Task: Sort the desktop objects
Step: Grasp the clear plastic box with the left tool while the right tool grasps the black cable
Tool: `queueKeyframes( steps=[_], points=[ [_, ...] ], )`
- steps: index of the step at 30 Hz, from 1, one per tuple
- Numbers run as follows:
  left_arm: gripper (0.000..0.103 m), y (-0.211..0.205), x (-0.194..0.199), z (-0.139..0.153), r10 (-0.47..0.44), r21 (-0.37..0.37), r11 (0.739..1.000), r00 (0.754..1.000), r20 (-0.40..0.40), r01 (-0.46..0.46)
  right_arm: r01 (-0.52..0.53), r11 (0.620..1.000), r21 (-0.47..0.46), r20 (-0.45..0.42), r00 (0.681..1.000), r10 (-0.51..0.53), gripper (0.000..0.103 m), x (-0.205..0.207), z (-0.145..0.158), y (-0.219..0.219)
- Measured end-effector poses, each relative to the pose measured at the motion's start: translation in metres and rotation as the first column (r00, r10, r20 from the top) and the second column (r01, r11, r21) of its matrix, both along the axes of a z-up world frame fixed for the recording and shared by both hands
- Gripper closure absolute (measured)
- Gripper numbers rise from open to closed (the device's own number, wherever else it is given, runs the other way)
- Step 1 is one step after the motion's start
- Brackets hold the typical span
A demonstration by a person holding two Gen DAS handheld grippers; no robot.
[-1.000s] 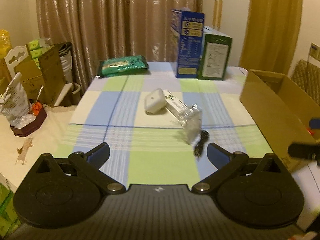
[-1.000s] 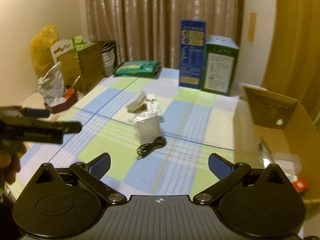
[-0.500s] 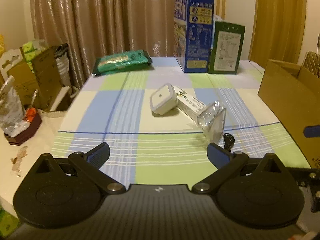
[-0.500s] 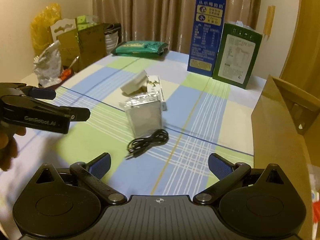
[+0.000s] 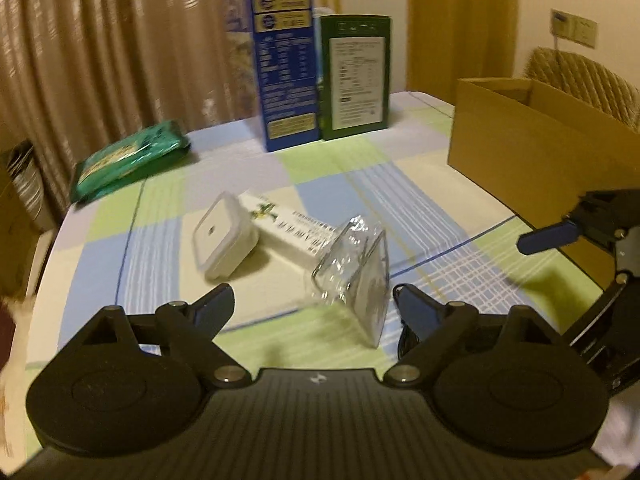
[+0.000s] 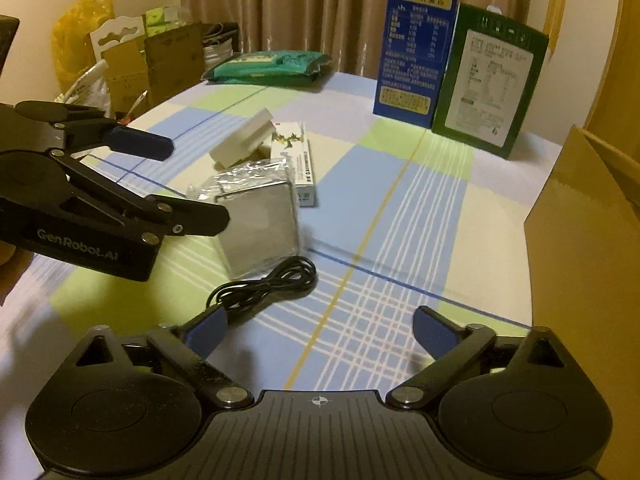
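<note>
Both grippers lowered toward clutter; I see left gripper (image 5: pixel 314 306) jaws closing, empty, probably lining up clear pack (image 5: pixel 354 276); right gripper (image 6: pixel 320 330) narrowing slightly, empty, over cable (image 6: pixel 266 286).

The left wrist view is blurred throughout — print on the blue carton (image 5: pixel 285 60) is unreadable. There the black cable (image 5: pixel 406 334) hides mostly behind a finger, and the cardboard box (image 6: pixel 592 248) runs off the right wrist view's edge.

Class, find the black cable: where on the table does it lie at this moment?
In the right wrist view the black cable lies coiled on the checked tablecloth, just in front of the clear plastic packet, close to the right gripper.
</note>
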State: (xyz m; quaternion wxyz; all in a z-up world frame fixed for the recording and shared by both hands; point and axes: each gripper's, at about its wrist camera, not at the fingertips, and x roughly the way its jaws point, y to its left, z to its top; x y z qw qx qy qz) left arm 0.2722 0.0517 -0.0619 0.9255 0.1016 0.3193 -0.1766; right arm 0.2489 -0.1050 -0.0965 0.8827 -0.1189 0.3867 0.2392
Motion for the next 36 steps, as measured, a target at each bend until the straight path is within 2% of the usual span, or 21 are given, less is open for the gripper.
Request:
queueKeyframes(
  steps=[4,8,9,11,12,16,18,20,22,23,25,26,29,32,34,35,36],
  points=[
    [0.025,-0.006,0.018,-0.007,-0.038,-0.008,0.999,0.999,-0.019,0.037,0.016,1.000,0.006,-0.022,1.000,-0.016,0.010,0.007,-0.002,-0.002],
    [0.027,-0.014,0.036,-0.012,-0.082,-0.018,0.996,0.996,-0.030,0.082,0.035,0.999,0.010,-0.035,0.999,-0.034,0.011,0.008,-0.004,-0.005],
    [0.031,-0.016,0.040,-0.013,-0.092,-0.019,0.996,0.995,-0.032,0.092,0.039,0.999,0.015,-0.040,0.998,-0.038,0.011,0.008,-0.005,-0.006],
    [0.048,-0.018,0.046,-0.015,-0.097,-0.022,0.995,0.994,-0.046,0.096,0.046,0.998,0.031,-0.047,0.998,-0.044,0.011,0.009,-0.005,-0.006],
    [0.063,-0.017,0.047,-0.017,-0.095,-0.026,0.995,0.994,-0.058,0.094,0.046,0.998,0.042,-0.050,0.998,-0.044,0.012,0.009,-0.004,-0.005],
    [0.071,-0.006,0.044,-0.014,-0.053,-0.062,0.997,0.992,-0.112,0.047,0.036,0.997,0.073,-0.050,0.998,-0.033,0.015,0.008,-0.002,0.004],
    [0.073,0.007,0.040,-0.012,0.014,-0.094,0.995,0.989,-0.150,-0.028,0.028,0.997,0.076,-0.049,0.999,-0.024,0.015,0.007,-0.002,0.010],
    [0.073,0.026,0.035,-0.012,0.099,-0.154,0.979,0.973,-0.210,-0.133,0.022,0.997,0.074,-0.049,0.999,-0.018,0.016,0.007,-0.003,0.016],
    [0.069,0.039,0.030,-0.014,0.136,-0.179,0.967,0.964,-0.230,-0.179,0.028,0.997,0.076,-0.055,0.998,-0.023,0.016,0.008,-0.005,0.020],
    [0.068,0.043,0.028,-0.014,0.155,-0.154,0.969,0.962,-0.224,-0.192,0.033,0.996,0.079,-0.060,0.998,-0.028,0.017,0.009,-0.006,0.021],
    [0.059,0.048,0.025,-0.016,0.182,-0.096,0.974,0.961,-0.211,-0.205,0.048,0.995,0.085,-0.067,0.997,-0.042,0.020,0.011,-0.008,0.024],
    [0.052,0.050,0.024,-0.016,0.185,-0.092,0.974,0.960,-0.211,-0.207,0.057,0.994,0.090,-0.072,0.996,-0.051,0.022,0.013,-0.009,0.024],
    [0.048,0.061,0.022,-0.014,0.199,-0.135,0.964,0.958,-0.205,-0.229,0.092,0.989,0.112,-0.093,0.992,-0.082,0.027,0.020,-0.013,0.027],
    [0.046,0.064,0.023,-0.012,0.213,-0.138,0.960,0.957,-0.196,-0.242,0.126,0.984,0.125,-0.112,0.987,-0.112,0.033,0.026,-0.019,0.031],
    [0.039,0.063,0.023,-0.013,0.219,-0.148,0.957,0.954,-0.202,-0.251,0.140,0.982,0.127,-0.115,0.985,-0.125,0.039,0.029,-0.023,0.035],
    [0.031,0.063,0.024,-0.014,0.226,-0.146,0.955,0.952,-0.205,-0.258,0.141,0.983,0.117,-0.099,0.987,-0.130,0.042,0.029,-0.024,0.038],
    [0.025,0.062,0.024,-0.015,0.236,-0.143,0.953,0.949,-0.208,-0.268,0.136,0.985,0.105,-0.085,0.988,-0.127,0.049,0.028,-0.024,0.041]
  ],
)
